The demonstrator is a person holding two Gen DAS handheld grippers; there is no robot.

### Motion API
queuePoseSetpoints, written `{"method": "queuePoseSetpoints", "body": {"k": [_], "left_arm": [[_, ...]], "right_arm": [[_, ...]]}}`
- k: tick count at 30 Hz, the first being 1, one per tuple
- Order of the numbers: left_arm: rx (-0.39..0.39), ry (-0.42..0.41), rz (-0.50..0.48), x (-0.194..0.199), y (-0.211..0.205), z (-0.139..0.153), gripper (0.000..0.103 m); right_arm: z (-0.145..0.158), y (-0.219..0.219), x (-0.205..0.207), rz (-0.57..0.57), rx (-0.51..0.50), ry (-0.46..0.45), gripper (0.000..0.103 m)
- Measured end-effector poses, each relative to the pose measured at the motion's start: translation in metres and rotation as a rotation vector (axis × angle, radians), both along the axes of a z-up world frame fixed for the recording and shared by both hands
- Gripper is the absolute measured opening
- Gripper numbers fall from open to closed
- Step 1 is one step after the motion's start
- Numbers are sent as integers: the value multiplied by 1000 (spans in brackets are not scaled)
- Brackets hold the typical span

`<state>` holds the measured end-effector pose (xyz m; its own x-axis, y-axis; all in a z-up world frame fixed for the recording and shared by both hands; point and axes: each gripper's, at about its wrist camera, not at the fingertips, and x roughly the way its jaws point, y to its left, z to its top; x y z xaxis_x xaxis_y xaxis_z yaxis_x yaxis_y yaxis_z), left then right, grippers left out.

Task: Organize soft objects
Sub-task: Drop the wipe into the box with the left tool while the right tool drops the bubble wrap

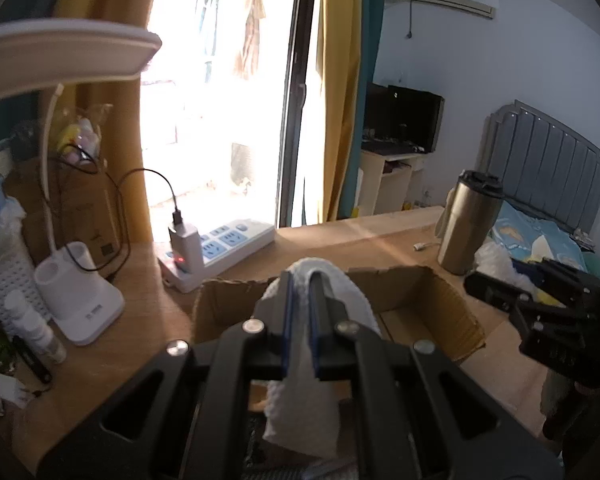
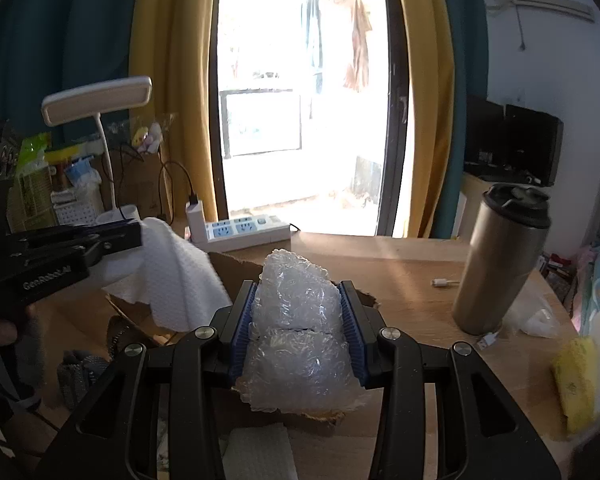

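My left gripper [image 1: 301, 280] is shut on a white textured cloth [image 1: 332, 292] and holds it above an open cardboard box [image 1: 432, 300] on the wooden desk. The cloth hangs down between and under the fingers. My right gripper [image 2: 300, 292] is shut on a wad of clear bubble wrap [image 2: 296, 320], held over the near edge of the same box [image 2: 236, 268]. In the right wrist view the left gripper [image 2: 132, 236] shows at the left with the cloth [image 2: 176, 280] draped from it. In the left wrist view the right gripper [image 1: 472, 280] shows at the right edge.
A white power strip [image 1: 220, 248] with a charger lies behind the box. A desk lamp [image 1: 80, 308] and a white basket [image 1: 4, 280] stand at the left. A steel tumbler [image 2: 500, 264] stands at the right, with a yellow sponge [image 2: 572, 388] and a clear bag [image 2: 536, 316] near it.
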<state>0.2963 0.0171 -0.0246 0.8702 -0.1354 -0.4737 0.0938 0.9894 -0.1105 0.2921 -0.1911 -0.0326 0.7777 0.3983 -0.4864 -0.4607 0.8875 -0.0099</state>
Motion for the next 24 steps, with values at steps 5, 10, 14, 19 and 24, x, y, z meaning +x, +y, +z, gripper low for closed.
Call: {"method": "queuePoseSetpoints", "body": {"k": [5,10,14,19,24], "left_arm": [[-26,80,-6,29,0,-26,9],[-43,170,-17,44,-6,-47,16],[-38,179,-14,47,-8,-48,27],[-39,170,-13,40,-7,-44,59],[-60,116,-11,27,-1,-30,65]], "right_arm": [[-8,6,10,10,2,19,43],[-23,9,23,1,-10,72,44],[-29,11,30,-5,-11,98,43],[-31,13,31,-11,-17,108,44],[-28,12,30,-30,-16,109,69]]}}
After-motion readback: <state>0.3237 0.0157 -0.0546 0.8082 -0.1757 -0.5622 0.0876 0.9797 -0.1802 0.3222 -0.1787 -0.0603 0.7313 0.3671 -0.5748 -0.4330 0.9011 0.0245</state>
